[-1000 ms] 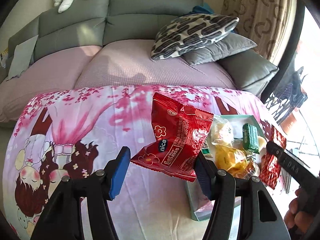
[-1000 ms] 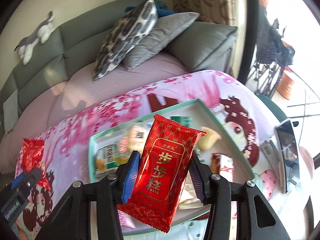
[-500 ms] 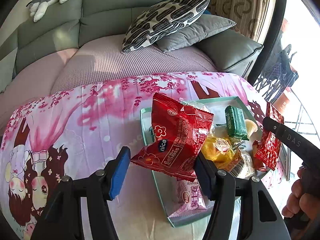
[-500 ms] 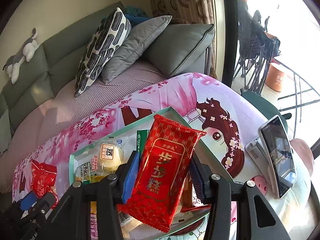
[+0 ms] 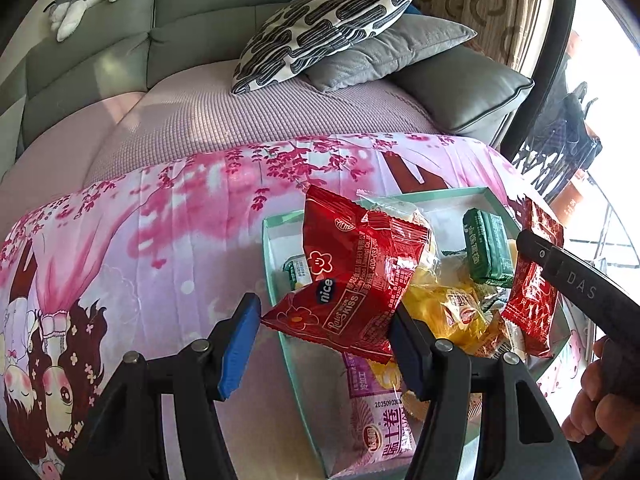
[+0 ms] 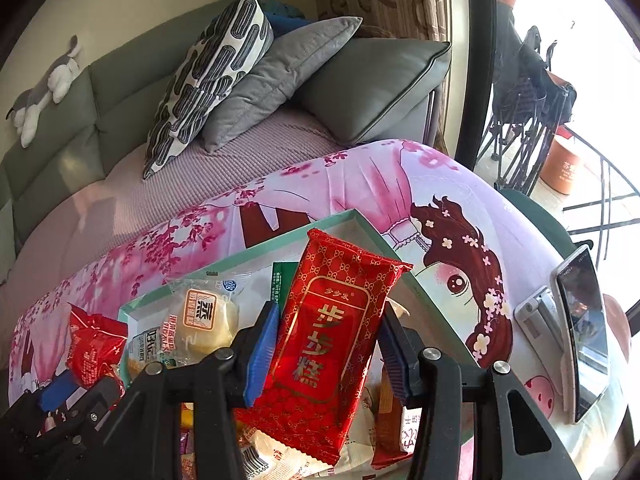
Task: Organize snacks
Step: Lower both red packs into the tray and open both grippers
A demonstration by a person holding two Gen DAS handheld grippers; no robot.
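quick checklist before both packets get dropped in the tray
1. Left claw holds the crinkled red packet: ok, though only its right pad clearly touches.
2. Right claw holds the flat red packet: ok, pinched on both sides.
3. Both packets over the tray: ok for the right; the left hangs over the tray's left rim.
4. Free space in the tray: not ok, snacks are piled where the packets would land; bare floor shows only at the far end.
5. Claws apart from each other: ok.
6. Phone clear of the drop: ok, beside the tray.
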